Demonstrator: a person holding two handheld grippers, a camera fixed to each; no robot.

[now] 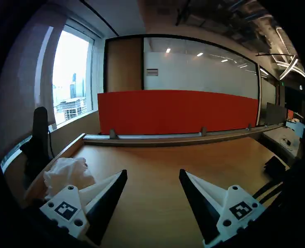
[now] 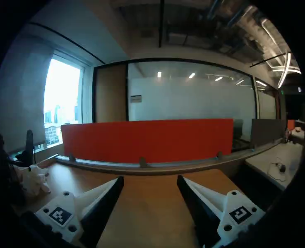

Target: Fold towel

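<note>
Towel [image 1: 67, 173] is seen crumpled in a white heap near the left edge of the wooden desk [image 1: 164, 161], not folded. In the left gripper view it is partly covered by the left finger of the left gripper [image 1: 152, 171]; contact between the two cannot be judged. The left gripper's fingers are held wide apart above bare desk, with nothing clamped between them. The right gripper [image 2: 150, 177] is likewise spread open over the wood, nothing gripped. In the right gripper view the same white heap is seen farther off at the left, well apart from the fingers. A red partition [image 1: 177, 111] is mounted along the far edge of the desk, with a glass wall behind it. A bright window [image 1: 71, 78] is set in the wall at the left. A dark upright object [image 1: 38, 140] is placed beside the towel at the desk's left side; what it is cannot be made out. A neighbouring white desk [image 2: 276, 161] is seen at the right.
</note>
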